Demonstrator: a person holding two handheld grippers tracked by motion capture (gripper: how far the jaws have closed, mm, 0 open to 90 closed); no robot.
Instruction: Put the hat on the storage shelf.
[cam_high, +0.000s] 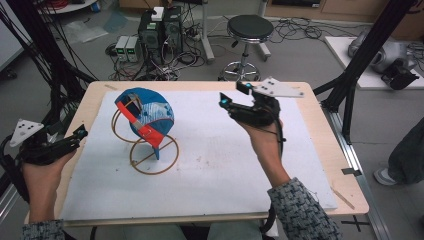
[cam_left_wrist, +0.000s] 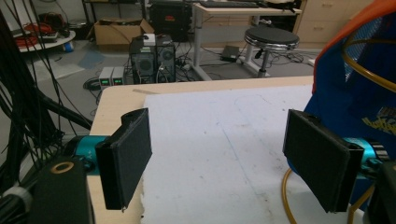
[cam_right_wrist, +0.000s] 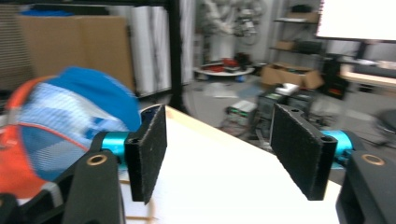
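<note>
— Blue and orange, that is the cap (cam_high: 145, 116). From the high view, where is it?

— Perched on a gold wire stand (cam_high: 150, 156), left of centre on the white mat (cam_high: 240, 165) covering the wooden table (cam_high: 320, 130). Its orange band faces the person. The left gripper (cam_high: 77, 134) hovers at the table's left edge, pointing right toward the cap; the right gripper (cam_high: 227, 102) is raised over the mat's far right half, pointing left.

— And the left gripper view?

— Jaws spread wide, nothing between them. The cap (cam_left_wrist: 350, 93) sits ahead and to the right, part hidden behind the right-hand pad (cam_left_wrist: 317, 158), with the stand's wire (cam_left_wrist: 286, 196) curving below.

— The right gripper view?

— Also released and empty (slightly blurred). The cap (cam_right_wrist: 70, 112) lies ahead and to its left, beyond the left-hand pad (cam_right_wrist: 148, 147).

— Which hand is nearer?

— I judge them about equally near the cap, which sits between both, its long axis running roughly front to back.
</note>
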